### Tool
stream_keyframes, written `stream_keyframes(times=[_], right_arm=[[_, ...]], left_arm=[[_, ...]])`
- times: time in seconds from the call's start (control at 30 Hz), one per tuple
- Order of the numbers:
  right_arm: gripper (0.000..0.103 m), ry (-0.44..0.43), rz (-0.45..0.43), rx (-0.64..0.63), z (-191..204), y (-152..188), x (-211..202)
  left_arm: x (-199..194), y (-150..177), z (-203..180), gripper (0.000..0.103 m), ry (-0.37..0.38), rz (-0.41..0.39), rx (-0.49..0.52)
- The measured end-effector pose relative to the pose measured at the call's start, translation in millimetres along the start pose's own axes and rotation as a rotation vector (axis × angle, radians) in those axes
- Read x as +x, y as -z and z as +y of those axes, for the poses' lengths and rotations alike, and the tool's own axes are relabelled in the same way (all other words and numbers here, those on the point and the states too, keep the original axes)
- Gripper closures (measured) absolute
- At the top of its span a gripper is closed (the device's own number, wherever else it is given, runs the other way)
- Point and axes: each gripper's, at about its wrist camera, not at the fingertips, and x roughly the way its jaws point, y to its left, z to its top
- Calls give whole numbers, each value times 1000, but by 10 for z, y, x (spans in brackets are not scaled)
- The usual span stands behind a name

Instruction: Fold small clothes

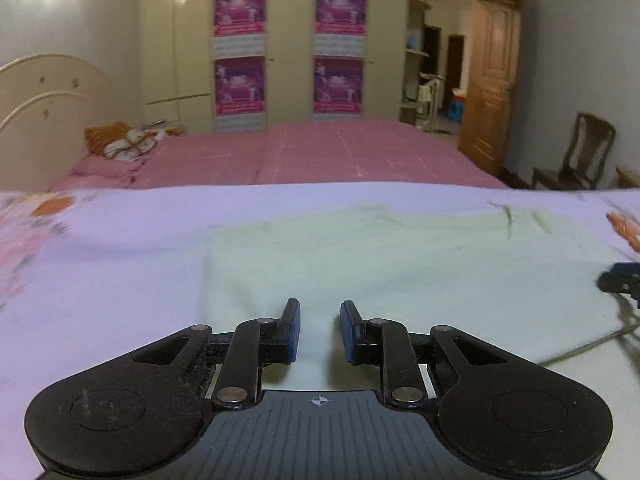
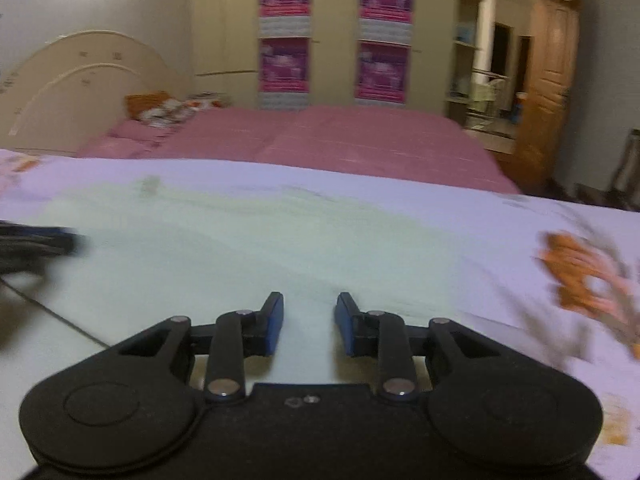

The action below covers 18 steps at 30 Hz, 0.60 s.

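A: Where was the garment seen?
B: A pale green garment (image 1: pixel 360 256), soft and faintly creased, was spread flat on the lilac floral-print sheet (image 1: pixel 120 280) covering the bench.
A: And the tools?
B: The left tool (image 1: pixel 320 330) and the right tool (image 2: pixel 309 322) were held parted over the cloth, blue pads (image 2: pixel 275 324) gripping nothing.

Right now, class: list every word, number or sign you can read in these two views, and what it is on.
No text is readable.
Four purple posters on the wardrobe doors: print too blurred.
Left tool: one crosshair mark, no lettering.
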Motion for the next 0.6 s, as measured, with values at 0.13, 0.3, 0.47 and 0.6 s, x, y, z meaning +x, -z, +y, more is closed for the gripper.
stream_keyframes(times=[0.13,0.3,0.47,0.6], right_arm=[[69,-4,-4,-11,97,-66,-115],[64,-126,-36,-64,538,14,-317],[65,-58,5,19,377,134,-249],[67,-30,14,96,147,138,-250]], left_arm=[[-152,-20,-80,81,7,-31,-22],[-185,22,-504,68,44,22,54],[-189,186,-484,39,13,53,49],[-227,222,-454,39,13,41,43]])
